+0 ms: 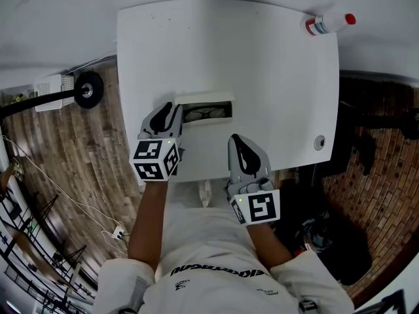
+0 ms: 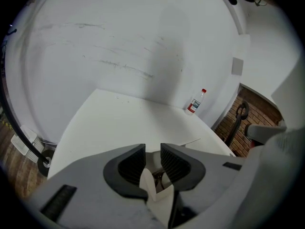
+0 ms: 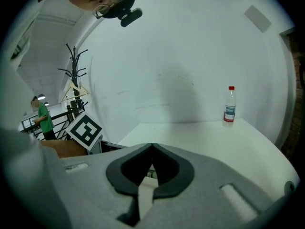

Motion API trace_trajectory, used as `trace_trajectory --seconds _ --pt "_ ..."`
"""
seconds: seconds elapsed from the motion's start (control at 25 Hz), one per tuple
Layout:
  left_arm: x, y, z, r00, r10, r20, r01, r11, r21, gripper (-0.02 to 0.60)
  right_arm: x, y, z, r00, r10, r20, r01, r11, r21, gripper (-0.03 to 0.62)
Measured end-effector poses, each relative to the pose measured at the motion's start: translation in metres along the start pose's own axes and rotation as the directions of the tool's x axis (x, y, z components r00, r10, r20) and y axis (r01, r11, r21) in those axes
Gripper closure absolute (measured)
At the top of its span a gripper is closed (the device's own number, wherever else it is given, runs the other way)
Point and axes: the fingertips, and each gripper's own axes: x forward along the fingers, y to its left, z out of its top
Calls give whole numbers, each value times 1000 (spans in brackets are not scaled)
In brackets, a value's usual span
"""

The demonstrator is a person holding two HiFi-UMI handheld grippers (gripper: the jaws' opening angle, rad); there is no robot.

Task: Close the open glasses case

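Wood flooring surrounds a white counter point(image 1: 262, 77) set against a pale wall, with a bottle point(image 1: 325, 23) standing at its far right corner. The glasses case point(image 1: 204, 110) lies open near the counter's front edge, left of the middle, with glasses visible inside it. The left tongs point(image 1: 170, 110) sit at the case's left end, their jaws a narrow gap apart and gripping nothing; through that gap the left gripper view shows the case and the glasses just ahead. The right tongs point(image 1: 238, 141) hover near the front edge, to the right of the case and apart from it, jaws pressed together and empty. The closing step looks not yet begun. The main risk is probably that the light case skids on the smooth counter when the lid is pushed, since nothing pins it down, and so close to the front edge it could tip off. A lens or arm sitting proud could also get pinched under the lid.
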Motion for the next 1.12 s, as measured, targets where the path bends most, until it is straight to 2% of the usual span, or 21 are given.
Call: trace_trajectory --seconds 0.4,0.6,1.12 --pt "7 -2 -4 998 -62 -20 62 998 -8 488 5 12 -4 1000 20 -13 -20 1000 2 592" --pt "6 0 -5 998 -58 -25 58 998 -4 517 4 12 -6 1000 23 -21 -23 1000 11 592" --pt "5 -2 -10 998 -56 -41 58 998 37 525 1 7 -7 1000 9 -21 -9 1000 6 592"
